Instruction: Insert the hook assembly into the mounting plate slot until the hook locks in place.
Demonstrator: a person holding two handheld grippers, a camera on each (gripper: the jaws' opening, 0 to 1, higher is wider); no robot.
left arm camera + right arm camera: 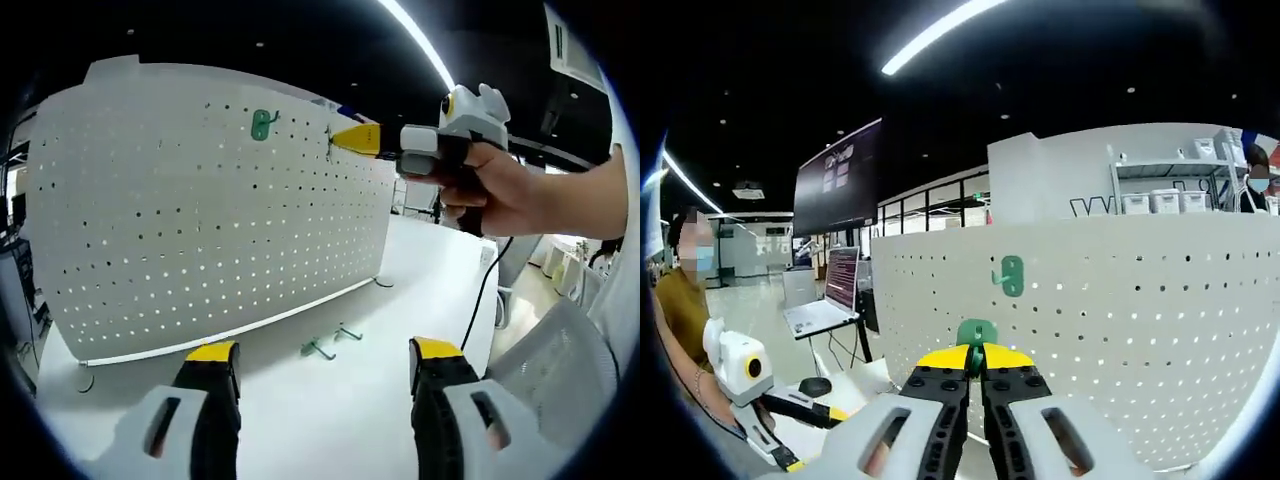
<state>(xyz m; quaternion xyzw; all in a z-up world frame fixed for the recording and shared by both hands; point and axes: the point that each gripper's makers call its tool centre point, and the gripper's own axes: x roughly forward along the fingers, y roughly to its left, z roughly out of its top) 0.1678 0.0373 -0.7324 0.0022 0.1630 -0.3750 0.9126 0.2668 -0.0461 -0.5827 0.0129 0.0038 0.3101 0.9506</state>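
Right hand-held gripper (976,362): jaws clamped on a green hook (977,334), at the white pegboard (1120,320).
Left hand-held gripper (325,362): jaws apart, holding nothing, above the counter (330,420).
Mounted hook (262,124): on pegboard.

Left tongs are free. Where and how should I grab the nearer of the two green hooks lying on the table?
Take the nearer green hook by its straight shank, coming down from above with the left tongs, which are open. It lies flat on the white table, apart from the second hook, so closing across the thin shank looks easiest; its finer shape is too small to tell.
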